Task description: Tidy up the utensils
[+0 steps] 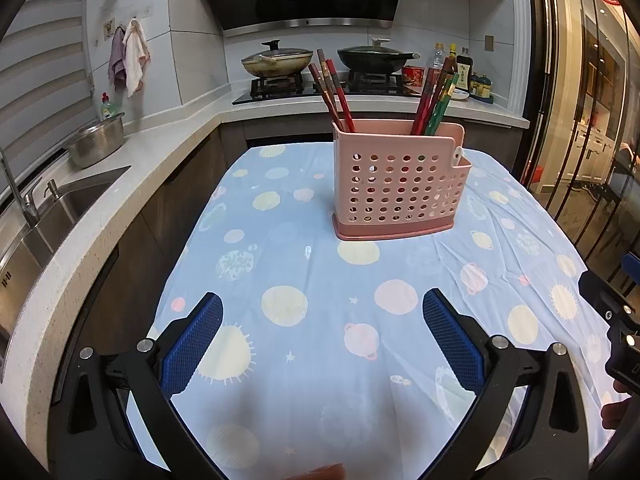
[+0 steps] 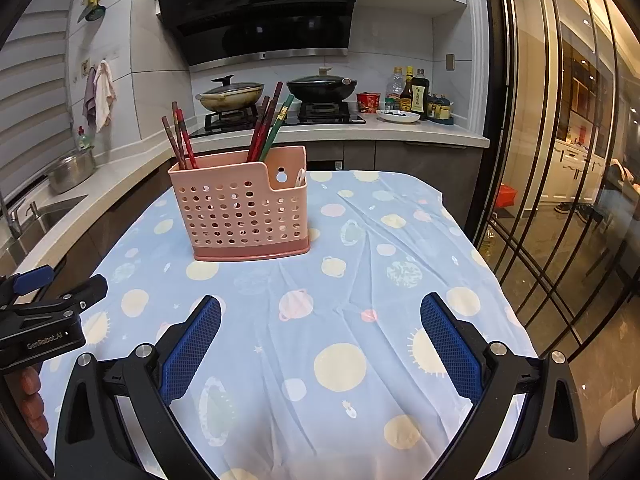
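Observation:
A pink perforated utensil holder (image 1: 396,184) stands upright on the blue patterned tablecloth (image 1: 304,280). It holds red-brown chopsticks (image 1: 332,88) on its left side and red and green chopsticks (image 1: 434,100) on its right. It also shows in the right wrist view (image 2: 242,208), with a white utensil tip (image 2: 300,178) in its low right compartment. My left gripper (image 1: 322,336) is open and empty above the near cloth. My right gripper (image 2: 320,340) is open and empty too. Each gripper shows at the edge of the other's view.
A white counter with a sink (image 1: 48,216) and a steel pot (image 1: 96,142) runs along the left. A stove with two lidded pans (image 1: 276,60) sits behind the table. Bottles (image 2: 416,92) stand at the back right. Glass doors (image 2: 560,160) line the right side.

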Available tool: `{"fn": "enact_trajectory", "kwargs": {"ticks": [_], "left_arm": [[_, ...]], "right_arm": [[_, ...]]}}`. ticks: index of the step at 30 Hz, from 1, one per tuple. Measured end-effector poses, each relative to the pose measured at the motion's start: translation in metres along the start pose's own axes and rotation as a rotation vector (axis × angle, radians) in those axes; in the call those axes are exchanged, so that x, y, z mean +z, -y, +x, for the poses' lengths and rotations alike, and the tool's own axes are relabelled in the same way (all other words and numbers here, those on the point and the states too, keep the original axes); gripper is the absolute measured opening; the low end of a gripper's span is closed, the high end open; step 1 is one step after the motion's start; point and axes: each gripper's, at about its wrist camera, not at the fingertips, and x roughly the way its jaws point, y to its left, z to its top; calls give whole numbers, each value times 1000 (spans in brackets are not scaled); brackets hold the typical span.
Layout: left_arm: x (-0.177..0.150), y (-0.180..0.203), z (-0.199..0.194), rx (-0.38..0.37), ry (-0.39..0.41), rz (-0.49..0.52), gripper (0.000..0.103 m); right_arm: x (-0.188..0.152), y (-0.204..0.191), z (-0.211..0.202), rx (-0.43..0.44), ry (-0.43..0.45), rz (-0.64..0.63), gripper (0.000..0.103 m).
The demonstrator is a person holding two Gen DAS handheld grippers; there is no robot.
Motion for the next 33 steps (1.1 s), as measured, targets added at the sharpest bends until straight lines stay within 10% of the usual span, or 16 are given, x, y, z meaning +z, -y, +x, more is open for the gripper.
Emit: {"fn": "enact_trajectory", "kwargs": {"ticks": [33], "left_arm": [[-1,2,-3,15,20,13,96]], "right_arm": [[-2,2,1,-4,-5,1,96]]}}
